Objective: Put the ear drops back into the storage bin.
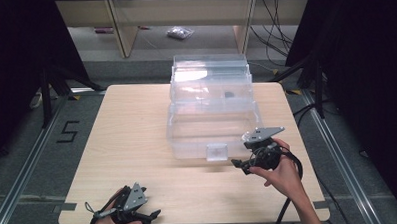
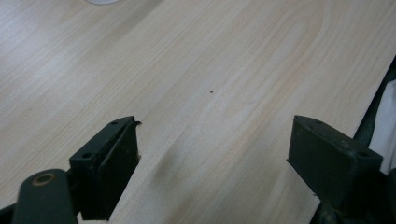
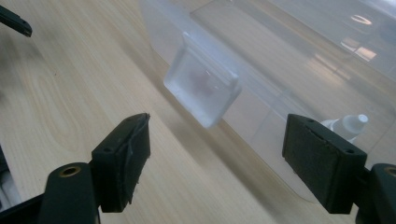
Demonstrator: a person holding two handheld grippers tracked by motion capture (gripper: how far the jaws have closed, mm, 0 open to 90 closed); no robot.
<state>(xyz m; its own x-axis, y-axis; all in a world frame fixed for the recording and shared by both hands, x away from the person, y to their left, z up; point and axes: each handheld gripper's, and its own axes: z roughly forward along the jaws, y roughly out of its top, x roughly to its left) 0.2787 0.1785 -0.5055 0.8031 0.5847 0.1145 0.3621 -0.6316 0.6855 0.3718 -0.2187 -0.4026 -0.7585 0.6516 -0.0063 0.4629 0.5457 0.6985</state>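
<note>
Right, my right tool (image 1: 240, 165) sits low over the wooden surface (image 1: 132, 144), just in front of the clear plastic storage box (image 1: 211, 109), with its jaws spread wide and nothing between them. From the right gripper view the tool (image 3: 217, 154) looks straight at the box's front latch (image 3: 204, 91), a frosted square tab hanging off the box's near wall, close ahead of the jaws but not touched by either one. Through the transparent wall I can make out a small white bottle (image 3: 348, 125) lying inside the box, off near one jaw. The box stands at the middle of the surface, toward its far edge, in stacked tiers, with a small dark item (image 1: 229, 95) in the upper tier that I cannot identify. My left tool (image 1: 152, 213) rests down at the near-left corner of the surface, well apart from the box. Its jaws (image 2: 212, 154) are open wide too, with bare wood grain between them.
</note>
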